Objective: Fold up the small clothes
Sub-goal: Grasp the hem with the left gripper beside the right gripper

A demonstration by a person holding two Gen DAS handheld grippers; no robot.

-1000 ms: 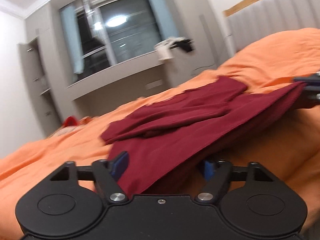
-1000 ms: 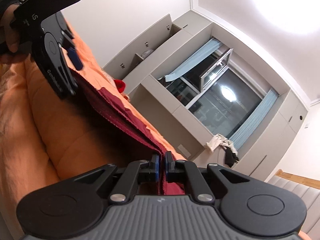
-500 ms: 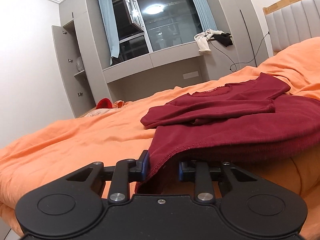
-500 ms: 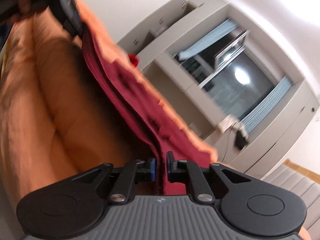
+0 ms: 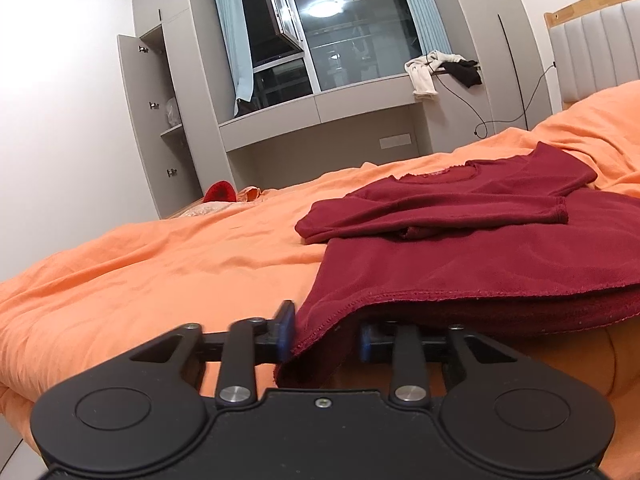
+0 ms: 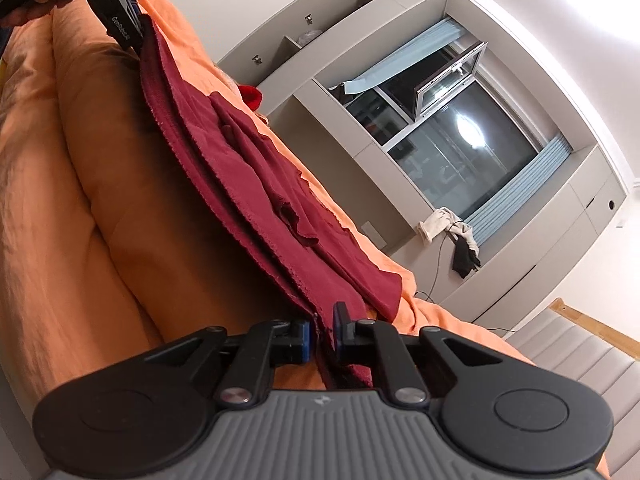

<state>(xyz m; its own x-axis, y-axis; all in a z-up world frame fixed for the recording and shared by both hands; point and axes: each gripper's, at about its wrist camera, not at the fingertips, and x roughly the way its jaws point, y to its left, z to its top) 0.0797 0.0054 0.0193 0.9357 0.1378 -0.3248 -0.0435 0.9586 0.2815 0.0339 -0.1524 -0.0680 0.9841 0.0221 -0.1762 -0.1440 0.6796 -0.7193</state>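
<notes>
A dark red long-sleeved shirt (image 5: 460,248) lies on the orange bed cover (image 5: 180,264), sleeves folded across the body. My left gripper (image 5: 324,334) is at the shirt's near hem corner; its jaws stand apart with the hem draped loosely between them. My right gripper (image 6: 321,336) is at the other hem corner of the shirt (image 6: 248,168), jaws slightly apart around the cloth edge. The left gripper also shows at the top left of the right wrist view (image 6: 120,24), held by a hand.
A grey wardrobe (image 5: 160,120) and window desk unit (image 5: 328,120) stand beyond the bed. Clothes (image 5: 440,68) hang on the sill. A red item (image 5: 218,192) lies at the bed's far edge. A padded headboard (image 5: 592,48) is at the right.
Both grippers lowered the shirt's hem onto the bed. Both grippers' jaws have widened, loosening the hem they were pinching.
</notes>
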